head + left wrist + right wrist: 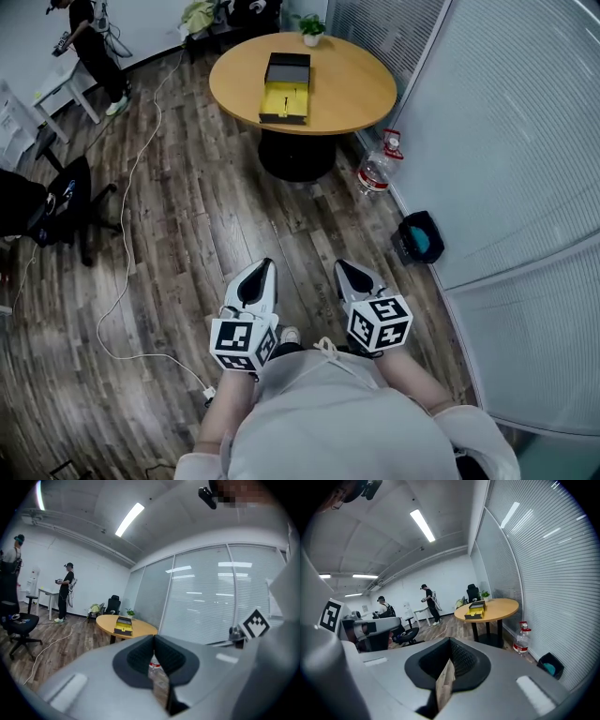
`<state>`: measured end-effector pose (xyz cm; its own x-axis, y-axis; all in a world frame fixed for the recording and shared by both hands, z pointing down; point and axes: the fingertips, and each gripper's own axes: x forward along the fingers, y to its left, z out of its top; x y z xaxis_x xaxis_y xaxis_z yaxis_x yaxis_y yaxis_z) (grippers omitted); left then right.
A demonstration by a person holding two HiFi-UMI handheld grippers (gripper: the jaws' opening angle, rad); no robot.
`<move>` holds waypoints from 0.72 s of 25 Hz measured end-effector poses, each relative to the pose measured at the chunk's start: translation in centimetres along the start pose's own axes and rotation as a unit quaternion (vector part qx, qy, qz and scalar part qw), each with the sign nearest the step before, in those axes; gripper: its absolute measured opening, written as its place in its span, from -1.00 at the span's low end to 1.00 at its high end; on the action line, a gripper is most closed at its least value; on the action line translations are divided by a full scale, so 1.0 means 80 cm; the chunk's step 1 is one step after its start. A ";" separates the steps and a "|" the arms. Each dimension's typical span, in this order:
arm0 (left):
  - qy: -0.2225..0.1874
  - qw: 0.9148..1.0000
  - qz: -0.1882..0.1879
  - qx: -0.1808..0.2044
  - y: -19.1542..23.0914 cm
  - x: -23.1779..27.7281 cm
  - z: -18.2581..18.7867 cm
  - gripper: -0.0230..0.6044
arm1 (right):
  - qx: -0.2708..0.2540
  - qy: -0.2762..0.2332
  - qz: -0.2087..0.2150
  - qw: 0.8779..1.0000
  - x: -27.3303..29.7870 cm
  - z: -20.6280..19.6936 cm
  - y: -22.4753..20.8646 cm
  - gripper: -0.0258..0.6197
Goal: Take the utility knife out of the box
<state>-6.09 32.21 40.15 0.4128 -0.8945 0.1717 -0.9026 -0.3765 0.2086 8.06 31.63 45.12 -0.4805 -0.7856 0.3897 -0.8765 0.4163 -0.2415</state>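
We're on the approach: the round table (356, 89) sits upper centre, carrying the open yellow-lined box (284, 98), where the utility knife presumably lies, too small to spot. Low in frame, the left gripper (265, 264) and right gripper (339, 264) are clenched and empty, so next they need to reach the table and open up. No writing is legible, not even on the bottle (377, 171).

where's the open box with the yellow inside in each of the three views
Head view: the box lies at top centre, on the round table.
Left gripper view: box left of centre, far off, above the jaws.
Right gripper view: box right of centre, at mid height.
Shared landmark: the round table under it.
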 end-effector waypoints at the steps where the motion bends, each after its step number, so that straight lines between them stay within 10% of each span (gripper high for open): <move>1: 0.002 1.000 0.001 -0.002 0.016 0.005 0.003 -0.91 | -0.002 0.002 -0.003 1.000 0.013 0.005 0.005 -0.92; 18: 0.017 0.999 0.044 -0.018 0.186 0.164 0.032 -0.91 | -0.007 0.032 0.040 0.999 0.266 0.088 -0.002 -0.92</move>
<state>-14.42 14.23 43.02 0.3361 -0.9148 0.2239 -0.9311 -0.2870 0.2250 -1.80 11.64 47.20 -0.5491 -0.7196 0.4251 -0.8356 0.4830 -0.2618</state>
